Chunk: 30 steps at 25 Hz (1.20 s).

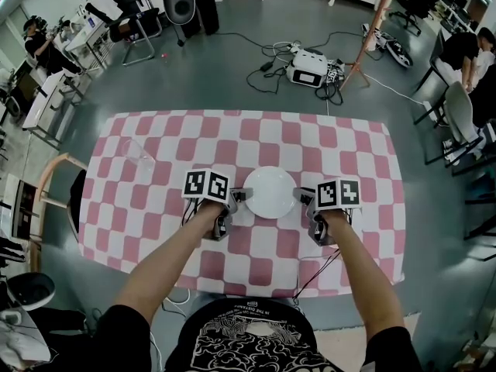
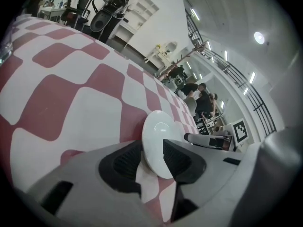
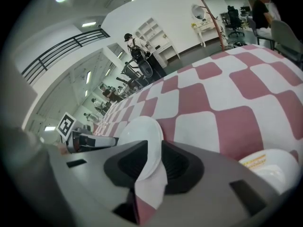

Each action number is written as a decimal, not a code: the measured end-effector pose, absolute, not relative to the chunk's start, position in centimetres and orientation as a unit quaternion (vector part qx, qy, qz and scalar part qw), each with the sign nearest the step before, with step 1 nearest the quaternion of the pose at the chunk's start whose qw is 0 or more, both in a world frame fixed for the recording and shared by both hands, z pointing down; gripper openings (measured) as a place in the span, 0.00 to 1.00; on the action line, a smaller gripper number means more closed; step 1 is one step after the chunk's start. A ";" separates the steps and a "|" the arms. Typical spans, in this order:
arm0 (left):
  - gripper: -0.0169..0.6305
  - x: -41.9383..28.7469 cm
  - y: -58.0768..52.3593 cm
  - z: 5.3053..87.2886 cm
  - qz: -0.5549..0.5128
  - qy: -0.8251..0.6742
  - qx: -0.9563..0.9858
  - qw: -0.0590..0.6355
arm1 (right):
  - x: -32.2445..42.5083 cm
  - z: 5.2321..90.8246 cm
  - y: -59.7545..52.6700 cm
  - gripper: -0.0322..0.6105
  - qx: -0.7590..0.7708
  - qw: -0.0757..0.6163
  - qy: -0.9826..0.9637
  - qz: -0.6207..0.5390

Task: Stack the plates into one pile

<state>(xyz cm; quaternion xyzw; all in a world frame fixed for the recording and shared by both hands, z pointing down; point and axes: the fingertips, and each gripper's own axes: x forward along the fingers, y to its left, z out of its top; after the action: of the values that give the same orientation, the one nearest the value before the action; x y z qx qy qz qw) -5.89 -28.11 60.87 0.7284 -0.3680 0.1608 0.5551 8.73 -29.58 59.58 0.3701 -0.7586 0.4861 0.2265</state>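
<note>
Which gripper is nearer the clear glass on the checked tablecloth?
Left. The left gripper is at the left rim of the round white plate, the side towards the clear glass; the right gripper is at its opposite rim, farther off.

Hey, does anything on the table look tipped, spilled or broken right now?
Nothing stands out. The white plate lies flat on the checkered tablecloth, its rim between the left tongs and the right tongs. No spill shows around the clear glass at the left.
</note>
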 end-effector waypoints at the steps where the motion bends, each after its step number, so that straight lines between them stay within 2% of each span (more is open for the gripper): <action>1: 0.27 -5.9 -28.1 60.9 0.166 -0.370 0.730 0.550 | 8.8 59.6 -29.6 0.20 0.370 0.225 -0.759 0.486; 9: 0.31 -6.7 -28.3 59.1 0.163 -0.401 0.752 0.497 | 8.7 57.5 -29.7 0.24 0.375 0.195 -0.782 0.458; 26: 0.41 -6.7 -27.2 50.0 0.164 -0.439 0.839 0.278 | 7.9 48.4 -27.1 0.39 0.430 0.137 -0.840 0.301; 30: 0.44 -6.7 -26.4 47.8 0.166 -0.433 0.856 0.229 | 7.7 46.2 -25.9 0.40 0.454 0.122 -0.842 0.265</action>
<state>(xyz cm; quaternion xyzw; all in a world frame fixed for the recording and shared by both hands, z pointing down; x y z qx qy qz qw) -6.69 -26.40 47.84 0.8559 -0.4333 0.1657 0.2287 7.73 -25.95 46.17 0.4536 -0.8421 0.2647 0.1223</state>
